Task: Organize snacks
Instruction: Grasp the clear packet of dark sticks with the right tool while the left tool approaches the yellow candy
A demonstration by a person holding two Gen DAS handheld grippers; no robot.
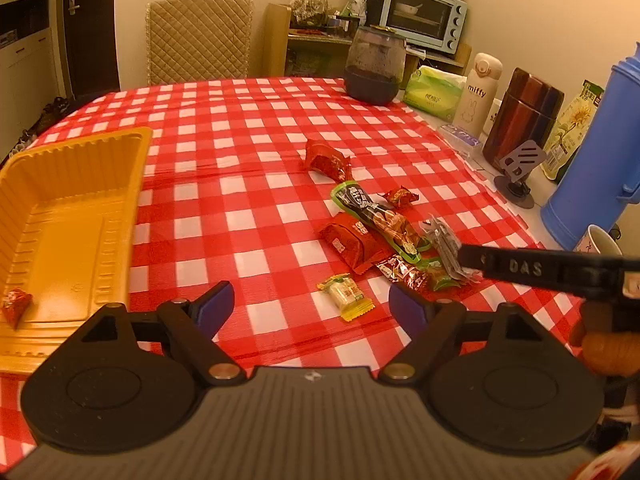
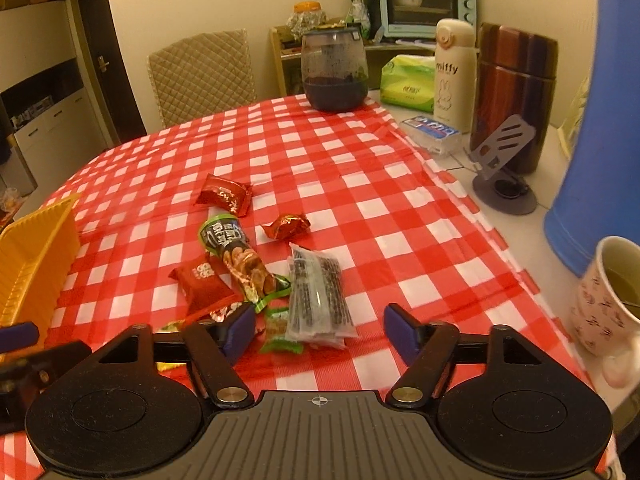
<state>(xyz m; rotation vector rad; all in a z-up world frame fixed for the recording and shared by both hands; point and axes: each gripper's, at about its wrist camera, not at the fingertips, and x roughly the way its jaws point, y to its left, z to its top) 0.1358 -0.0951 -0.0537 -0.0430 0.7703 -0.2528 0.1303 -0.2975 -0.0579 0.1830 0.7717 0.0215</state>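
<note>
Left wrist: glossy, crinkled snack packets, mostly red.

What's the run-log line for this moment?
left hand-held gripper: open, empty | right hand-held gripper: open, empty | tray: one red snack | pile: on cloth

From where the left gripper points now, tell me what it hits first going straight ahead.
Most likely the small yellow-and-white wrapped candy, lying between the open left gripper fingers' line on the red checked tablecloth; depth is uncertain.
</note>
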